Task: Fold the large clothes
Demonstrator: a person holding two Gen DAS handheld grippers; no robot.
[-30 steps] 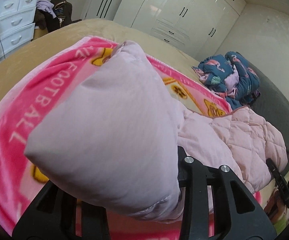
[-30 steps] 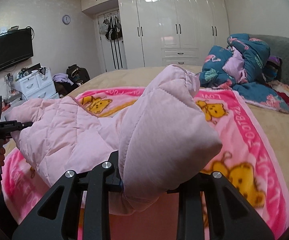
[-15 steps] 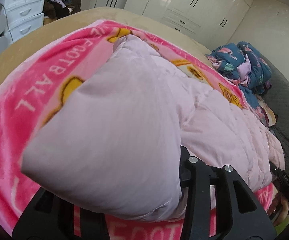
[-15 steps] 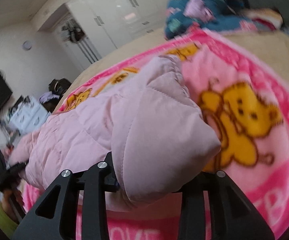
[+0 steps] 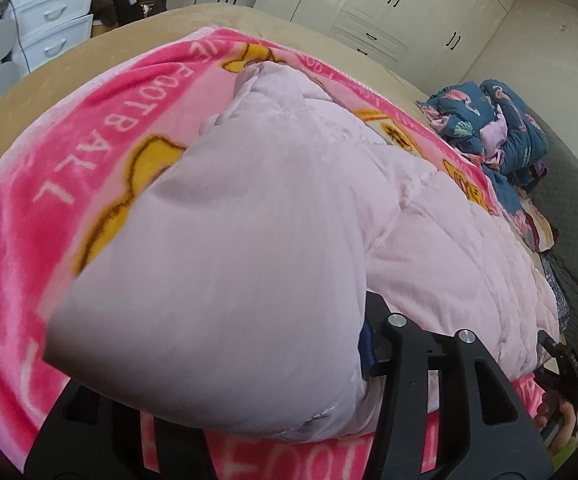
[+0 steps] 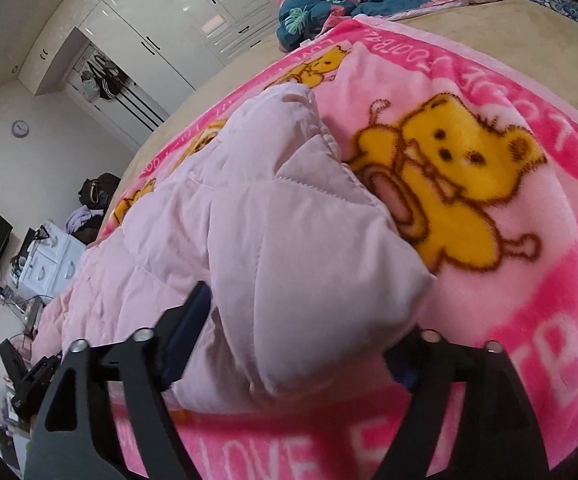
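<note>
Opening both jaws around pink jacket (image 6: pixel 273 256) on blanket (image 6: pixel 529 264)

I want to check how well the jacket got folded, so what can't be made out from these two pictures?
- Left wrist view: the pink quilted jacket bulges over the left gripper, whose jaws are opening; its left finger is hidden.
- Right wrist view: the jacket lies between the right gripper's opening jaws, covering the pink blanket beneath it.
- Both views: the jacket's underside and folded layers are hidden.
- Its near hem is cut off by the gripper frames.
</note>
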